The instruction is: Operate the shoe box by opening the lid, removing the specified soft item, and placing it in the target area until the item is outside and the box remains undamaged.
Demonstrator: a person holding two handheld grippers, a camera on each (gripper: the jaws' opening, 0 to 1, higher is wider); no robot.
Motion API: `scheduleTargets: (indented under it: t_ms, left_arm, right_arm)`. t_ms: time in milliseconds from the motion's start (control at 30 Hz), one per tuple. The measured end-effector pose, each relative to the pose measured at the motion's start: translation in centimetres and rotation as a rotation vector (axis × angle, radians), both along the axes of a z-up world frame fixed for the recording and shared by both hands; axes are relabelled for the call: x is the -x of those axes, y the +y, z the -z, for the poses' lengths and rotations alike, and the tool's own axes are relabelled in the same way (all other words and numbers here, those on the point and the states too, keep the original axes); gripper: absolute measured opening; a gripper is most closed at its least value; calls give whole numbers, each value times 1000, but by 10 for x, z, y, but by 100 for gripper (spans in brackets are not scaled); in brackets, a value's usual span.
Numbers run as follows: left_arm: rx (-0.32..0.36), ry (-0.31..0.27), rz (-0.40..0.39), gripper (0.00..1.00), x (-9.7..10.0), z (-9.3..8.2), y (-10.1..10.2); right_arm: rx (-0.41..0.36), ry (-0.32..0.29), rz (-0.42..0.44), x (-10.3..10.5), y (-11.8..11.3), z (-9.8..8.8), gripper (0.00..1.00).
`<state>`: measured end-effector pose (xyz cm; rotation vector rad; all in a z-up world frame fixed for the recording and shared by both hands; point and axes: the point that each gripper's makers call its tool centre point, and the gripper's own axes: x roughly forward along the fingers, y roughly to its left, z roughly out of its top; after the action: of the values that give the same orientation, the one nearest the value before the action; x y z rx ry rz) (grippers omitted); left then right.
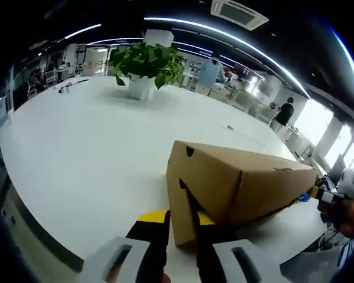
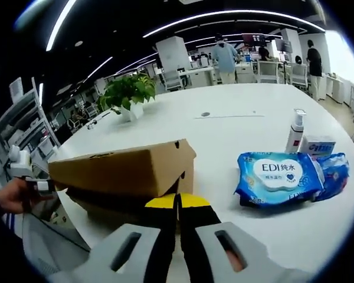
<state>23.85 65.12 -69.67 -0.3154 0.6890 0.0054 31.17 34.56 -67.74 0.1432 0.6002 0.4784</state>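
— Yellow-tipped jaws of the left hand-held gripper (image 1: 182, 227) stand narrowly apart, straddling the near corner edge of the cardboard shoe box (image 1: 236, 186)?
— Yes. The right hand-held gripper (image 2: 178, 206) has its jaws pressed together at the box's other end, under the lid.
— And the box?
— Lid down, on the white bench (image 1: 88, 159). Blue wet-wipes pack (image 2: 277, 175) beside it, potted plant (image 1: 146, 68) beyond.

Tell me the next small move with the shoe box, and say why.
Probably raise both grippers a little further to swing the lid back. The shoe box sits on the white table with its lid already tilted up on one side, a dark gap showing beneath it. The left gripper and right gripper are each at a box end, fingers nearly together. The contents are hidden.
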Motion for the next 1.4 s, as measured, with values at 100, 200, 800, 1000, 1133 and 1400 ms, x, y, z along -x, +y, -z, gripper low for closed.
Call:
scheduleTargets:
  t_ms: [100, 200, 800, 1000, 1133, 1400]
  left_arm:
    - [-1, 29, 1, 18, 1, 0, 0]
    - [-19, 52, 19, 18, 0, 0, -1]
    - [-55, 80, 37, 16, 23, -6, -1]
    - [-62, 93, 30, 16, 24, -3, 1]
    - [-62, 114, 24, 16, 29, 2, 2]
    - [-55, 103, 20, 16, 27, 0, 5]
  right_arm:
    - [-5, 2, 0, 0, 0, 1, 0]
    - [-12, 5, 1, 0, 0, 2, 0]
    - [-17, 25, -7, 5, 0, 11, 0]
    - [-15, 34, 6, 6, -4, 15, 0]
    - [-5, 43, 10, 10, -6, 22, 0]
    - [-7, 64, 8, 18, -6, 31, 0]
